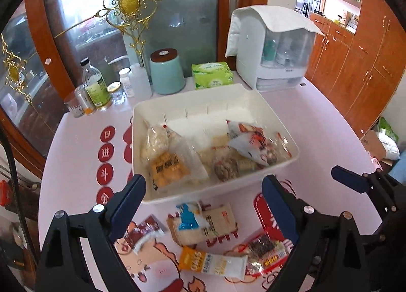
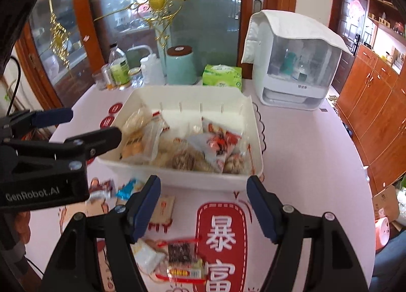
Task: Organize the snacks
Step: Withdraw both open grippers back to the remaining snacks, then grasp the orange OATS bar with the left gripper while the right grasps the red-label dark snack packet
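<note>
A white bin (image 1: 218, 194) on the pink table holds several snack packets. Loose packets lie in front of it: an orange-and-white bar (image 1: 210, 262), a beige packet (image 1: 218, 226) with a blue one on it, a brown packet (image 1: 144, 233) and a dark packet with a red-yellow label (image 1: 266, 251). My left gripper (image 1: 203, 182) hovers open and empty over them, near the bin's front wall. My right gripper (image 2: 204, 181) is open and empty too, beside the left gripper (image 2: 95, 124), above the dark packet (image 2: 181, 256).
Behind the bin stand a teal jar (image 1: 167, 71), a green tissue pack (image 1: 212, 75), a white covered cabinet (image 1: 274, 48) and several bottles (image 1: 96, 86). Wooden cupboards (image 1: 355, 63) and a cardboard box (image 2: 385, 205) lie off the table's right edge.
</note>
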`<state>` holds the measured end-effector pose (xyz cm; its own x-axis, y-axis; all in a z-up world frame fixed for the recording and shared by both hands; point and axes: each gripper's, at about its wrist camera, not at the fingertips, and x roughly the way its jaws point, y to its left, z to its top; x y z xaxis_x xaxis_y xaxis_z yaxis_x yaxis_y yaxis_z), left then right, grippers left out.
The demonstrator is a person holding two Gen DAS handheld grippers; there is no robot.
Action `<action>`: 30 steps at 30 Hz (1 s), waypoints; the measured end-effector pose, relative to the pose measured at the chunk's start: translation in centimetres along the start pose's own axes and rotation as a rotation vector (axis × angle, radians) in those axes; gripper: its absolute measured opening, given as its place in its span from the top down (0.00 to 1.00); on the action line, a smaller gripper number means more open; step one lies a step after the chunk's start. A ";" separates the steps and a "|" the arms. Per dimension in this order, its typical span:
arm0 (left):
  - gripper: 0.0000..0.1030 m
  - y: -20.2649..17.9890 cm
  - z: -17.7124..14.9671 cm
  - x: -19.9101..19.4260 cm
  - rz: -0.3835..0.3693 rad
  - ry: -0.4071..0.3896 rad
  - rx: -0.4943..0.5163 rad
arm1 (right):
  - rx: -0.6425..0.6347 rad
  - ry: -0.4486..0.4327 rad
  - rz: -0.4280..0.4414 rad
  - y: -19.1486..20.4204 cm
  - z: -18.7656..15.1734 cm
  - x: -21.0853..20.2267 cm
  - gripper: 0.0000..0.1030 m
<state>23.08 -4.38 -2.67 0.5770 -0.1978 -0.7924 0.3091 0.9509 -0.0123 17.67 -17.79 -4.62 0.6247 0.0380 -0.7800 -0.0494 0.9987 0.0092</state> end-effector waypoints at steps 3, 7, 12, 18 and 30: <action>0.10 -0.2 -1.6 -0.6 -0.014 0.001 0.001 | -0.003 0.010 0.006 0.3 -1.6 -0.4 0.31; 0.10 -0.1 -3.5 -1.3 -0.036 0.000 -0.017 | 0.009 0.030 0.026 0.3 -3.6 -0.6 0.31; 0.10 0.7 -6.3 -1.4 -0.051 0.008 -0.062 | 0.009 0.062 0.025 0.5 -5.7 -0.3 0.31; 0.10 3.5 -9.9 0.8 -0.086 0.101 -0.198 | 0.021 0.103 0.026 0.6 -7.6 1.1 0.31; 0.14 6.1 -14.9 7.1 -0.107 0.279 -0.390 | -0.004 0.249 0.030 2.7 -11.2 7.7 0.31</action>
<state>17.82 3.61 -17.40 0.3163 -0.2786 -0.9068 0.0189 0.9576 -0.2876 13.69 -15.21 -17.62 0.4112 0.0575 -0.9097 -0.0681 0.9972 0.0323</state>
